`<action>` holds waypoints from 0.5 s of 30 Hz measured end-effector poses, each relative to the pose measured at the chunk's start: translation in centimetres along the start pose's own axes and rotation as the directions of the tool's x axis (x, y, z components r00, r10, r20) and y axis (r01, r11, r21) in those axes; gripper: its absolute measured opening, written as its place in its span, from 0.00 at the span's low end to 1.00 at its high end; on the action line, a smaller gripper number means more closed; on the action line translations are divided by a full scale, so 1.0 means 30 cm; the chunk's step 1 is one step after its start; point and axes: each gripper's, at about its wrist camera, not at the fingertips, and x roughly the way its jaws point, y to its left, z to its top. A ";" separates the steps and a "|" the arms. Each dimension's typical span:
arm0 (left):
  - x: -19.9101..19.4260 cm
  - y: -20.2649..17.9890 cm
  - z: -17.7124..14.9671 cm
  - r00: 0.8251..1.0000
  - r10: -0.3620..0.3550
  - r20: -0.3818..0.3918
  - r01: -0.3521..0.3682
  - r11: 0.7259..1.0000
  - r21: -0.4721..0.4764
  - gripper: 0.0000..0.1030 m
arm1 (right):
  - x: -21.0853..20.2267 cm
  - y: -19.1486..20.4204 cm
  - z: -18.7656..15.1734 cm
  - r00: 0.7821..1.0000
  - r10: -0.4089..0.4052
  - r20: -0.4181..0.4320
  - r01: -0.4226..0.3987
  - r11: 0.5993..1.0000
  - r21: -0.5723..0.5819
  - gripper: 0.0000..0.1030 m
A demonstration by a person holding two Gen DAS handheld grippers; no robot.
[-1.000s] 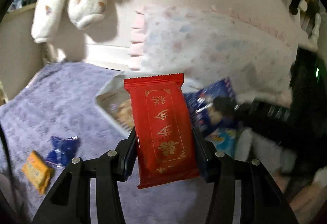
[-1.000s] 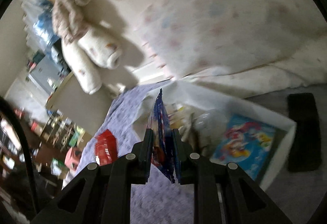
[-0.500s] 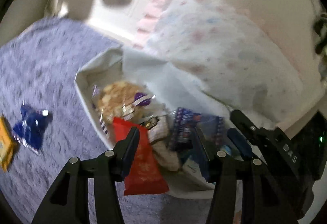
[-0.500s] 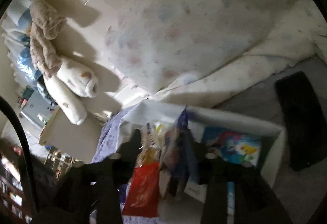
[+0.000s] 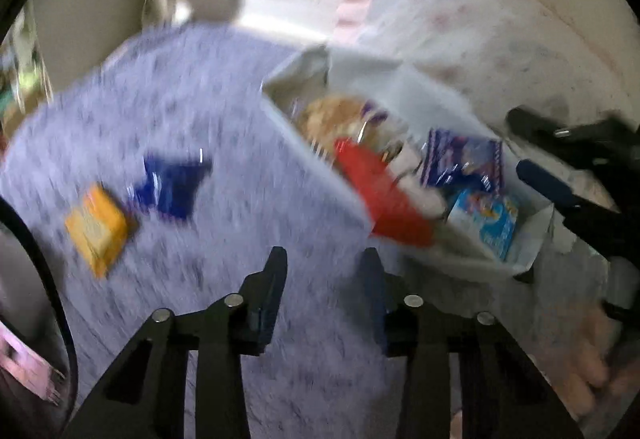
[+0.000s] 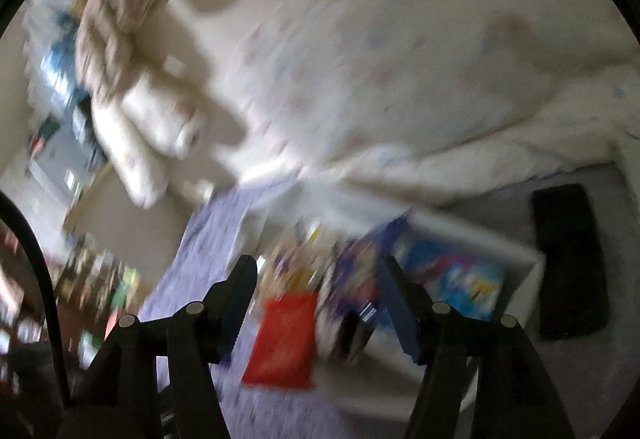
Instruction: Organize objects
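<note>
Both views are motion-blurred. Your left gripper point(image 5: 324, 259) has nothing between its fingers and its jaws are closing, gap now narrow, over the purple blanket point(image 5: 224, 111). Your right gripper point(image 6: 316, 271) is also empty, jaws opening, about half spread; in the left wrist view it sits at 3 o'clock, past the white bin point(image 5: 532, 239).

In the left wrist view the red packet point(image 5: 380, 191) lies tilted over the bin's near wall at about 1 o'clock from your left fingertips. Just beside it in the bin: blue packet point(image 5: 464, 163), light blue box point(image 5: 488, 227), clear bag of cookies point(image 5: 332, 115) at the far end.

On the blanket outside the bin, at 10 o'clock: dark blue wrapper point(image 5: 172, 183) and orange packet point(image 5: 96, 227), just beside each other.

Black pad point(image 6: 568, 263) lies on the grey surface beyond the bin in the right wrist view, at 3 o'clock.
</note>
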 end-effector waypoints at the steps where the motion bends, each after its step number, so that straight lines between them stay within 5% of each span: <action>1: 0.020 0.030 -0.013 0.999 -0.034 -0.009 0.033 0.999 -0.029 0.32 | 0.001 0.028 -0.008 0.999 0.029 -0.042 -0.030 0.999 -0.019 0.60; 4: 0.051 0.092 -0.044 0.998 -0.068 -0.003 0.068 0.996 -0.050 0.29 | 0.005 0.125 -0.044 0.985 0.116 -0.128 -0.127 0.989 -0.082 0.60; 9: 0.038 0.169 -0.046 0.991 -0.073 0.115 0.074 0.997 -0.005 0.20 | 0.110 0.279 -0.127 0.970 0.026 -0.242 -0.087 0.966 -0.245 0.48; 11: 0.029 0.191 -0.039 0.981 -0.125 0.150 0.126 0.992 0.002 0.18 | 0.179 0.299 -0.173 0.940 0.009 -0.341 -0.103 0.960 -0.259 0.37; 15: 0.014 0.218 -0.017 0.964 -0.160 0.211 0.159 0.987 0.021 0.18 | 0.274 0.311 -0.217 0.905 -0.009 -0.425 -0.117 0.956 -0.269 0.37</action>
